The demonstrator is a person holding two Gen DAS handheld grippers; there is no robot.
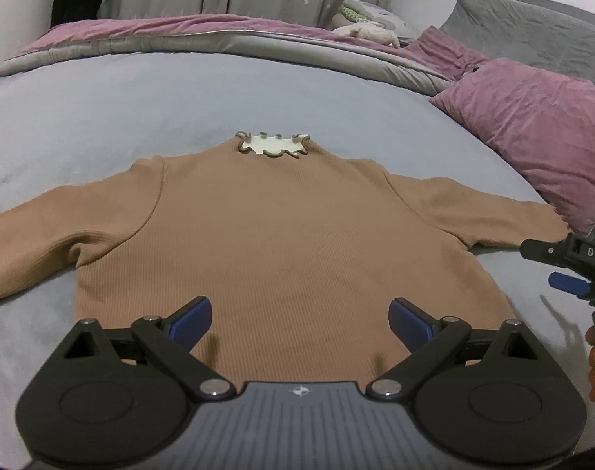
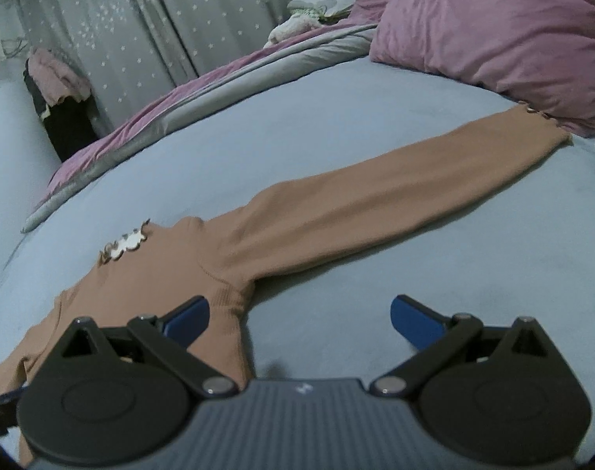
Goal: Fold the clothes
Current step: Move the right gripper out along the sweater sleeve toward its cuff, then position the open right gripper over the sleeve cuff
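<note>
- Tan ribbed sweater (image 1: 282,235) flat on blue bedsheet (image 1: 101,109), sleeves spread.
- Left gripper (image 1: 300,323) and right gripper (image 2: 299,321): both spread wide, empty.
- Take right sleeve (image 2: 395,211) near cuff; fold across the body, keep it flat.

left gripper (image 1: 300,319) jaws spread wide, right gripper (image 2: 300,315) jaws spread wide, both empty

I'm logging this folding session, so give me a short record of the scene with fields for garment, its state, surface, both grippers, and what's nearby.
garment: tan long-sleeved top with a frilled collar
state: lying flat and unfolded, sleeves spread out to both sides
surface: blue-grey bedsheet
left gripper: open, over the hem, holding nothing
right gripper: open, near the armpit of the right sleeve, holding nothing
nearby: pink pillow by the right cuff
</note>
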